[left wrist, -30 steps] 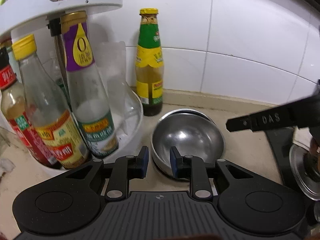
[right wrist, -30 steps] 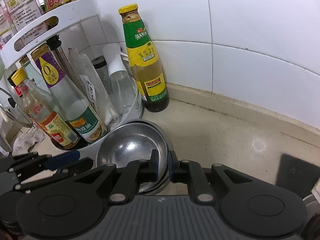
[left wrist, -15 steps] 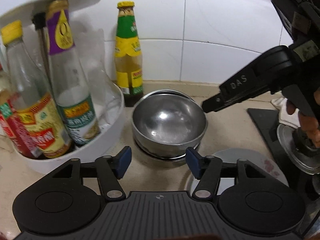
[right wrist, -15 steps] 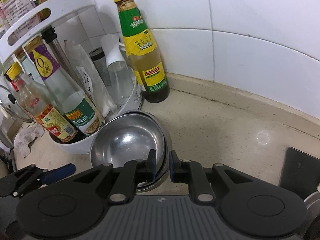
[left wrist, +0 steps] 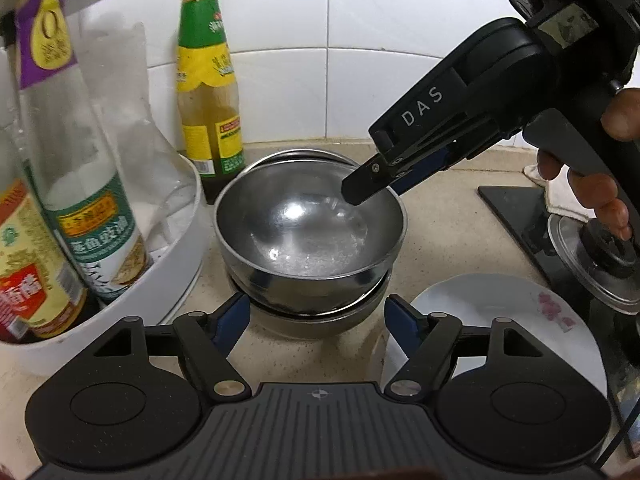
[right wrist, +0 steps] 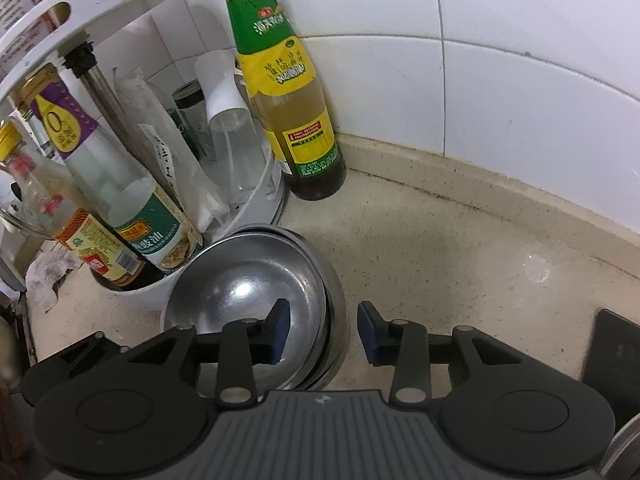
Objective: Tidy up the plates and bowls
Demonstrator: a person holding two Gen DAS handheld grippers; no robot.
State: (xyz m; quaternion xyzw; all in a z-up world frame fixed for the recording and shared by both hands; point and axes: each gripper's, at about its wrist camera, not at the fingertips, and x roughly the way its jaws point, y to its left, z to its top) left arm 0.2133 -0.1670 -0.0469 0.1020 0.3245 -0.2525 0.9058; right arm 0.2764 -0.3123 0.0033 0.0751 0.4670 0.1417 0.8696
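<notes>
A speckled beige counter [right wrist: 460, 264] runs into a corner of white wall tiles [right wrist: 520, 80]. Nearest in the left wrist view, the left gripper [left wrist: 317, 318] hovers low with its jaws wide apart, holding nothing; a white plate [left wrist: 496, 308] lies on the counter just under its right finger. Directly ahead sit the stacked steel bowls [left wrist: 308, 232], nested one in another, resting on the counter beside a white round rack [left wrist: 176, 264] of sauce bottles. The right gripper [right wrist: 323, 330] has its jaws apart, one finger over the top bowl's inside and the other outside the rim, not gripping it. Beyond the bowls, a green-labelled bottle [right wrist: 288, 92] stands against the tiles, just beside the rack.
</notes>
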